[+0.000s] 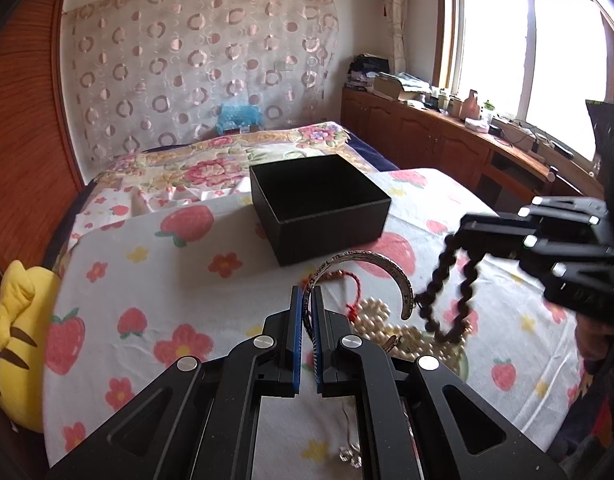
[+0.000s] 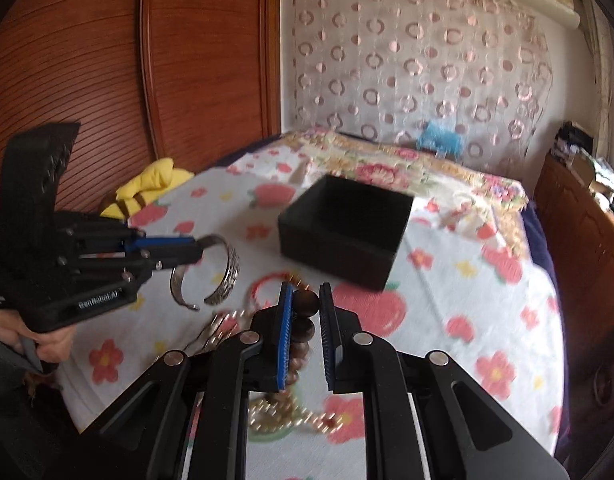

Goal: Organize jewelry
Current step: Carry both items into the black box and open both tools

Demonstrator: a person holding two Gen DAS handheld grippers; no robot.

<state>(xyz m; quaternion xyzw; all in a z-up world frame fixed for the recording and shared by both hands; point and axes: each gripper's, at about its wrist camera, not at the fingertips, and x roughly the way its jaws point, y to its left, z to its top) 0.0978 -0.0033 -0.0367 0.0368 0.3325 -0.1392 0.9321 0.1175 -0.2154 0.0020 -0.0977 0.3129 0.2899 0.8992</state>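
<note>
An open black box [image 1: 319, 204] [image 2: 347, 232] stands on the strawberry-print bedspread [image 1: 147, 300]. My left gripper [image 1: 306, 294] [image 2: 197, 248] is shut on a silver cuff bracelet [image 1: 387, 268] [image 2: 227, 276], held above the spread, nearer than the box. My right gripper [image 2: 307, 292] [image 1: 467, 230] is shut on a dark wooden bead bracelet [image 2: 305, 304] [image 1: 443, 280], which dangles from its pads. A pearl necklace [image 1: 375, 316] [image 2: 275, 420] and a red string bracelet [image 1: 355, 284] [image 2: 263, 284] lie on the spread below both grippers.
Small silver pieces [image 1: 349, 456] lie under my left gripper. A yellow plush [image 1: 15, 340] [image 2: 155, 184] sits at the bed's left edge by a wooden wardrobe [image 2: 107, 60]. Cluttered wooden cabinets [image 1: 447, 136] run under the window. A person's hand [image 2: 47, 340] grips the left tool.
</note>
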